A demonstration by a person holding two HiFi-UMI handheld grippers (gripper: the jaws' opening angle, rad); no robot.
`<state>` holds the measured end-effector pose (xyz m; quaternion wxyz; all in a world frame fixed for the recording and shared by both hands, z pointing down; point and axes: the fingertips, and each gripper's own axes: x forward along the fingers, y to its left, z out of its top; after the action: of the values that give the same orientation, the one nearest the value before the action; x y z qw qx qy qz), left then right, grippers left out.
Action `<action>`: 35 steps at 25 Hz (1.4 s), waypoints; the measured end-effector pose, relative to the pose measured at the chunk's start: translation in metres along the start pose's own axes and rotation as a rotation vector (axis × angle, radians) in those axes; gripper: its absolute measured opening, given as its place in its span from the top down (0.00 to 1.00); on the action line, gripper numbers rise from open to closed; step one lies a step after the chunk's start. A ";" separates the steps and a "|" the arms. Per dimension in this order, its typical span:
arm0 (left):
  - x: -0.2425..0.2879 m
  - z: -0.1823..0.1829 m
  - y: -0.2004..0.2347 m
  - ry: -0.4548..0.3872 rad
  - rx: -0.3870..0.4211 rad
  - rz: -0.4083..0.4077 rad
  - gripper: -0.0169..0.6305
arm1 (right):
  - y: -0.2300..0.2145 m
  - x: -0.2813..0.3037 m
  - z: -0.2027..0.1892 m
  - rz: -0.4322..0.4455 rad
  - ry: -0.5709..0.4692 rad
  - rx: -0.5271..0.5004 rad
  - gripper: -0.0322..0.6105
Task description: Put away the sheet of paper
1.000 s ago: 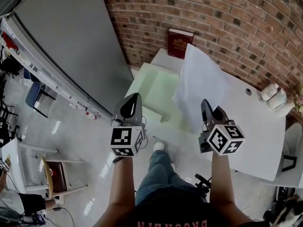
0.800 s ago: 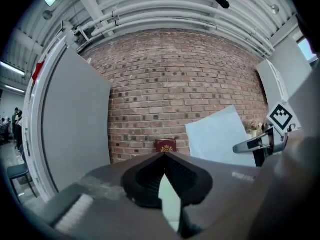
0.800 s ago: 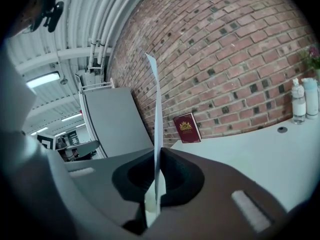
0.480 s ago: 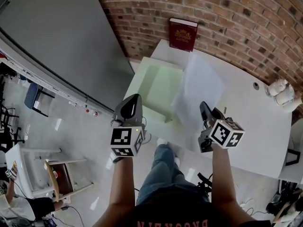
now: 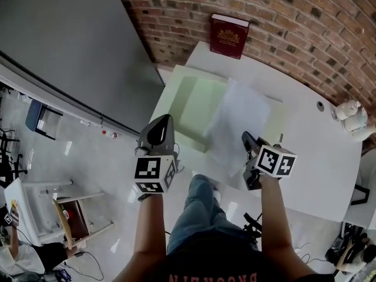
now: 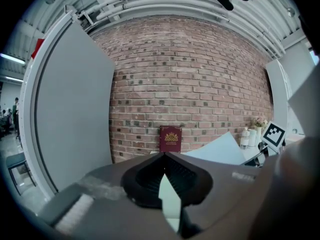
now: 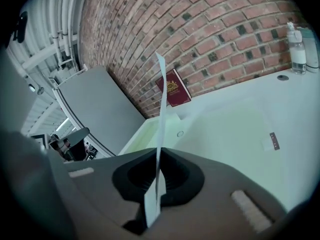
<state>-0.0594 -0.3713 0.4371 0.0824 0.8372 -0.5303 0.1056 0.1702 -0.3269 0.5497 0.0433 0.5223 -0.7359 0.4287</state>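
Note:
A white sheet of paper (image 5: pixel 239 115) hangs out over an open pale green file box (image 5: pixel 189 96) on the white table (image 5: pixel 317 157). My right gripper (image 5: pixel 247 139) is shut on the sheet's near edge. In the right gripper view the sheet (image 7: pixel 161 99) stands edge-on, pinched between the right gripper (image 7: pixel 159 153) jaws. My left gripper (image 5: pixel 168 120) hovers off the table's left edge, level with the box's near-left corner, shut and holding nothing. In the left gripper view, past the left gripper (image 6: pixel 163 155), the raised paper (image 6: pixel 218 151) shows.
A dark red book (image 5: pixel 229 35) leans against the brick wall at the table's back. White bottles (image 5: pixel 348 115) stand at the far right. A grey panel (image 5: pixel 64 34) stands to the left. The box's flat green lid (image 7: pixel 235 129) carries a small clip (image 7: pixel 272 140).
The right gripper has brought the paper down and to the left, from standing tall to lying lower over the green box. The left gripper has stayed put.

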 end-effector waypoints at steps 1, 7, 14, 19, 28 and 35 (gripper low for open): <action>0.001 0.000 0.001 0.001 -0.001 0.001 0.97 | -0.003 0.002 -0.002 -0.007 0.015 0.004 0.95; 0.007 0.002 0.008 0.007 -0.001 0.008 0.97 | -0.022 0.021 -0.016 -0.060 0.139 0.010 0.95; 0.014 0.013 0.023 -0.006 0.001 0.023 0.97 | -0.029 0.041 -0.015 -0.091 0.204 0.066 0.95; 0.020 0.014 0.032 -0.004 -0.003 0.029 0.97 | -0.040 0.055 -0.016 -0.127 0.252 0.133 0.95; 0.029 0.009 0.056 0.017 -0.016 0.042 0.97 | -0.036 0.085 -0.010 -0.053 0.297 0.285 0.95; 0.037 0.009 0.076 0.023 -0.016 0.055 0.97 | -0.029 0.112 -0.018 -0.045 0.361 0.316 0.95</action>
<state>-0.1122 -0.4384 0.4398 0.0922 0.8203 -0.5531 0.1131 0.1363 -0.3993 0.6351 0.1014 0.4538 -0.6280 0.6240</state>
